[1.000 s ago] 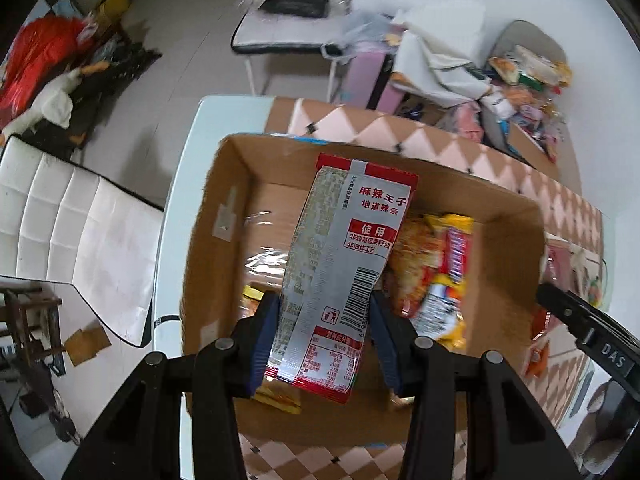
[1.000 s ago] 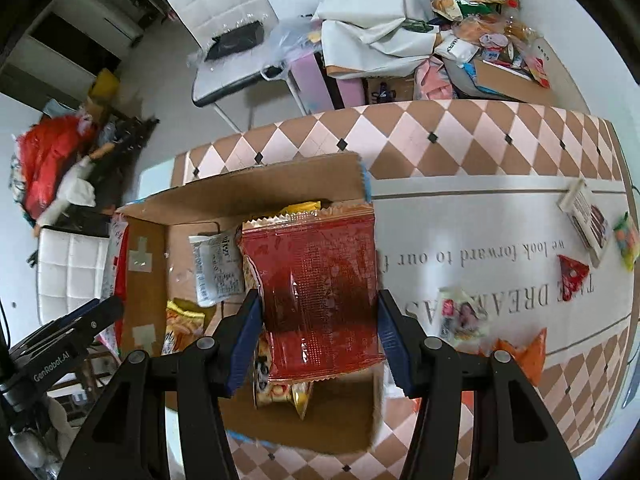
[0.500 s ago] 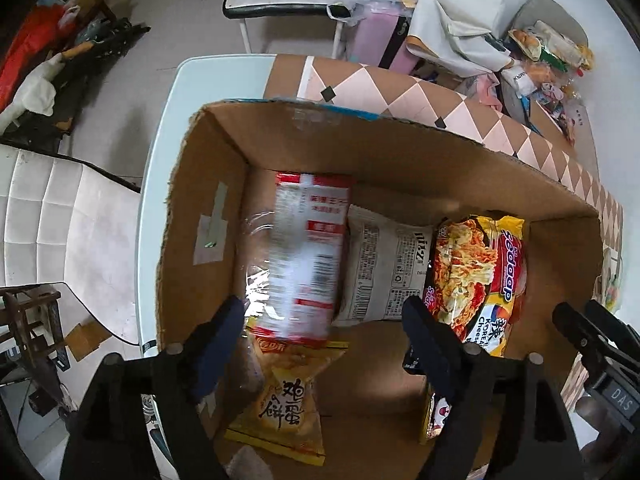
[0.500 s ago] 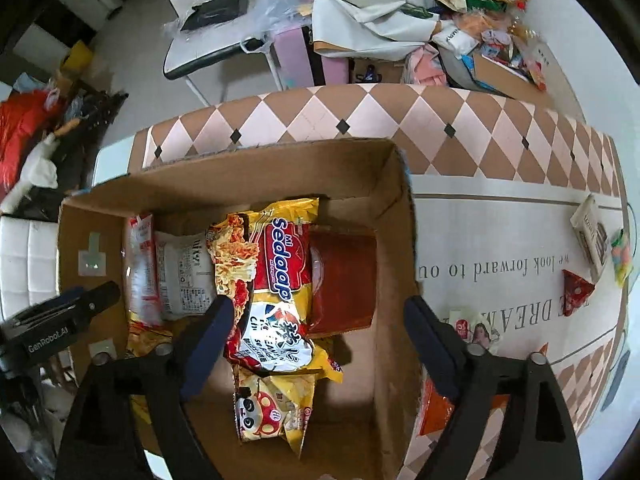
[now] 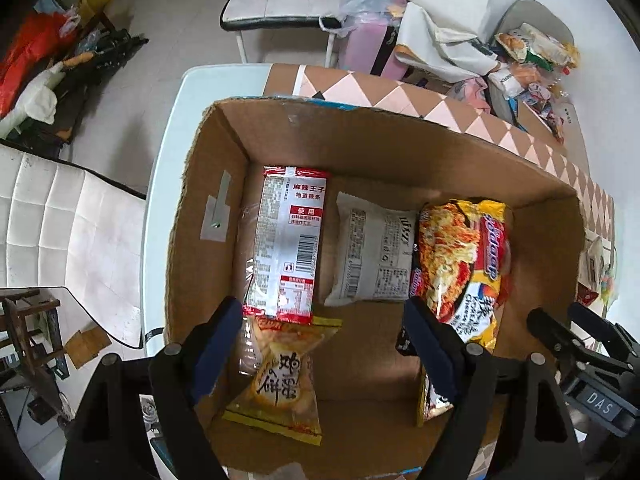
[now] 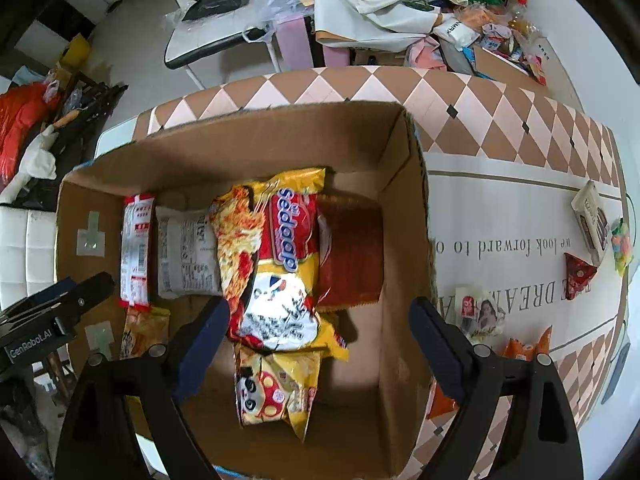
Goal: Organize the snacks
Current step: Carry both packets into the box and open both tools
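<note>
An open cardboard box [image 5: 208, 184] [image 6: 404, 184] sits on the table. Inside lie a red-and-silver spicy strip pack [image 5: 288, 240] [image 6: 136, 248], a white packet [image 5: 372, 252] [image 6: 184, 256], a yellow Sedaap noodle pack [image 5: 464, 256] [image 6: 276, 256], a dark red packet [image 6: 352, 256], a yellow biscuit bag [image 5: 280, 376] and a panda snack bag [image 6: 272, 392]. My left gripper [image 5: 324, 344] is open and empty above the box's near left. My right gripper [image 6: 320, 340] is open and empty above the box's middle.
Loose snacks lie on the tablecloth [image 6: 500, 208] right of the box: a small white box [image 6: 592, 220], a red triangle pack [image 6: 578, 274], a candy bag [image 6: 622, 248], a photo packet [image 6: 480, 312], orange packs [image 6: 524, 348]. White chairs [image 5: 60, 232] [image 6: 216, 36] stand around.
Both grippers opened. The red-and-silver pack dropped from the left one and the dark red packet from the right one; both now lie in the box. Both grippers are lower over it.
</note>
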### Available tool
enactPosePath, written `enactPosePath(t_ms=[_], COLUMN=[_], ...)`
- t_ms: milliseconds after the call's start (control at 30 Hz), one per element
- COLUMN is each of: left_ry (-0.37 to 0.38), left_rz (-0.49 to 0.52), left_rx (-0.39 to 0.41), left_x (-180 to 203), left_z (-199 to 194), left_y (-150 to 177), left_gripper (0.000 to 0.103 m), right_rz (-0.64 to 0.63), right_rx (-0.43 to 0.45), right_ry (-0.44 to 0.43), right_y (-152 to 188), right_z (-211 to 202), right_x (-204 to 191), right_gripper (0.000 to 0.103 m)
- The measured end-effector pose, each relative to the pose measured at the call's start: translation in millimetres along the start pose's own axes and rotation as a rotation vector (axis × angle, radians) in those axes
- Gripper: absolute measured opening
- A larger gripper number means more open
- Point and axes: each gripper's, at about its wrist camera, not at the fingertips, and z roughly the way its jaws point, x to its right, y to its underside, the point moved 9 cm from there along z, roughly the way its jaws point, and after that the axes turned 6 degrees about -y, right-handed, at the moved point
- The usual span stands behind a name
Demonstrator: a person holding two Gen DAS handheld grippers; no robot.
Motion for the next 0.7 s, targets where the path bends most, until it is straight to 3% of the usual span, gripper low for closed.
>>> enactPosePath(t_ms=[333, 700], left_ry=[-0.038, -0.085], left_rz=[-0.012, 0.012], left_rx=[0.165, 0.313], left_x=[-5.1, -5.7], left_z=[-49.7, -108.6], left_y=[23.9, 78.4], left_gripper=[0.082, 0.082], right_rz=[-0.025, -0.055], right_rx=[0.063, 0.199], right_ry=[-0.007, -0.012], right_y=[33.3, 84.8], right_z=[-35.5, -106.1], right_x=[-6.0, -12.7], right_gripper=[0.093, 0.093])
